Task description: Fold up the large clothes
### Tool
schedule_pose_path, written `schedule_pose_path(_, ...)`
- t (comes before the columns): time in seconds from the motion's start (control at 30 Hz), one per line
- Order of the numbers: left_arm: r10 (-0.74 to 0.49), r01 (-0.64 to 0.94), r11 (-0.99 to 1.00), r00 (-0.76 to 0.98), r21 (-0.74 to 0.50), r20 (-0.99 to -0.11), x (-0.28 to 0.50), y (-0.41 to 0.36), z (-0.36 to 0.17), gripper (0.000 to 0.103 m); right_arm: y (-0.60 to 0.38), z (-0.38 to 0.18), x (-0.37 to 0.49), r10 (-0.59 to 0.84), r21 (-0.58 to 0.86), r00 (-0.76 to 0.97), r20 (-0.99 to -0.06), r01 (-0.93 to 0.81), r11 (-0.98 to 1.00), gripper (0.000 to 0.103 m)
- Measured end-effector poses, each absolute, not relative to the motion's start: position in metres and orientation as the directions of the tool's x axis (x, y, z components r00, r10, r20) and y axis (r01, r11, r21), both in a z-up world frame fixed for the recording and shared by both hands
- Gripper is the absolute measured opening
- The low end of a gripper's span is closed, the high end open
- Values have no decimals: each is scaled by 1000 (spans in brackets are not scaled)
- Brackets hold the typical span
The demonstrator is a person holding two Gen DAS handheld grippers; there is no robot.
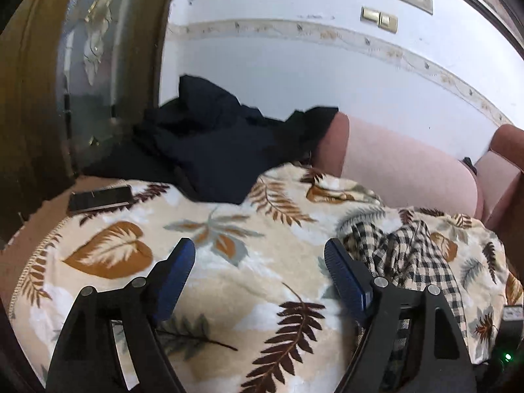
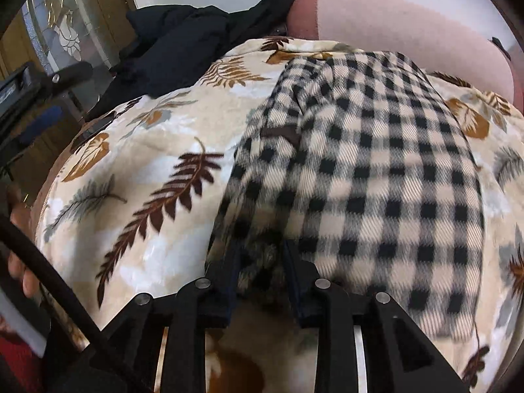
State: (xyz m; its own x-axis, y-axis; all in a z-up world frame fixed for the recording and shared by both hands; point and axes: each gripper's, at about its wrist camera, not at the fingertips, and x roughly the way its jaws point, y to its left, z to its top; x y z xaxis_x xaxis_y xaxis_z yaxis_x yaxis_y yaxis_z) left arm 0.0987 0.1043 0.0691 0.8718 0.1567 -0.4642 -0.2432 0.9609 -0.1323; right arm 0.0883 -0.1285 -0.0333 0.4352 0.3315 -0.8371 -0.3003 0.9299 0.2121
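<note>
Right gripper (image 2: 258, 258) nearest the work: jaws narrow, pinched on a bunched near edge of the checked garment (image 2: 376, 150), cloth wedged between the pads. The garment is a beige-and-black plaid piece lying on the leaf-print blanket (image 2: 147, 177), its long axis running straight away from the right gripper toward the pink sofa back (image 2: 409, 29); looks already doubled lengthwise, with a lapped edge along its left side, though motion blur hides the detail. Left gripper (image 1: 258, 262) jaws wide, nothing between them, hovering over bare blanket to the left of the garment; from its view the garment (image 1: 409, 255) shows only as a rumpled strip just beside and past its right finger. So the right hand is the nearer and the only one holding; judgement: the left must come across to the garment's free near corner or far end before the next fold. Open blanket to the left of the garment gives room to lay or sweep; to the right of it only a thin margin of blanket shows in frame. Left of the garment, at the blanket's hem, a dark flat phone-like slab (image 1: 100, 198) sits well apart. Beyond the garment's far-left end a heap of black clothing (image 1: 209, 144) lies against the sofa arm, apart from the plaid. Farthest: white wall (image 1: 294, 75) with a border strip, wooden glass-panel door (image 1: 88, 49) far left.
</note>
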Motion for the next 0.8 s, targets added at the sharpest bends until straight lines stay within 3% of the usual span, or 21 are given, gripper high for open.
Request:
schedule_pose_path(0.17,159,-218,973,874,-78,-460,82,89,76,84,-157,-16,48,273,148,499,-823,-275,950,42)
schedule_pose_path(0.23,159,-212,976,865,-59,-475,73,78,77,84,-174,-8,33,227,111,550,-804,-236,965,58)
schedule_pose_path(0.43,110,-168,983,849,-67,-517,35,42,68,89,-216,-2,1,90,40,645,-759,-91,995,71)
schedule_pose_path(0.8,59,-89,996,755,-12,-654,-4,-16,21,89,-236,-20,-19,27,17,638,-770,-23,1000,76)
